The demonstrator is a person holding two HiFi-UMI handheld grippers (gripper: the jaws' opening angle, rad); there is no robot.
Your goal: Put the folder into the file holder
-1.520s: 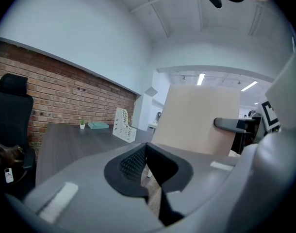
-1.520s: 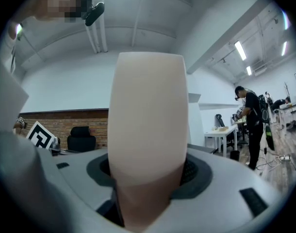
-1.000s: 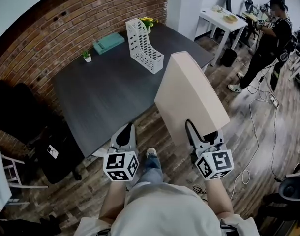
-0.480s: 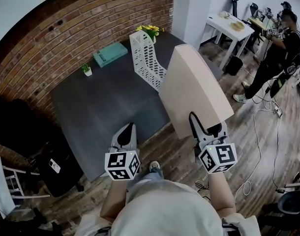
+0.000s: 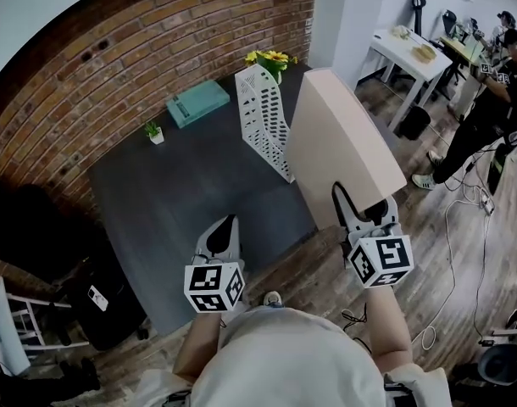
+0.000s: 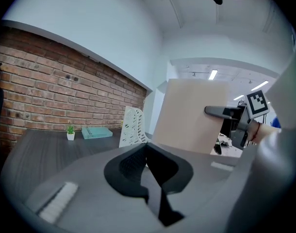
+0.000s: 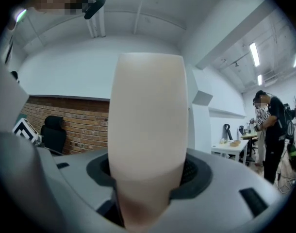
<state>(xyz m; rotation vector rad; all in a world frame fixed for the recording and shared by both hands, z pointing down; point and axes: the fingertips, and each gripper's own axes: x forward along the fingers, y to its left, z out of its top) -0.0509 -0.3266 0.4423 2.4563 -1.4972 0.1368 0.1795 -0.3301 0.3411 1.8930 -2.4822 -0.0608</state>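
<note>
The right gripper (image 5: 360, 209), clamped on the folder (image 5: 343, 138), should square it upright over the file holder (image 5: 267, 117), while the closed, empty left gripper (image 5: 225, 229) steadies that holder.

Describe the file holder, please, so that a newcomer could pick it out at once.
Find the dark table along the brick wall. Near its far edge, next to yellow flowers, stands the file holder. It is the only tall white thing with slotted sides; the teal box lies flat and the plant is tiny.
</note>
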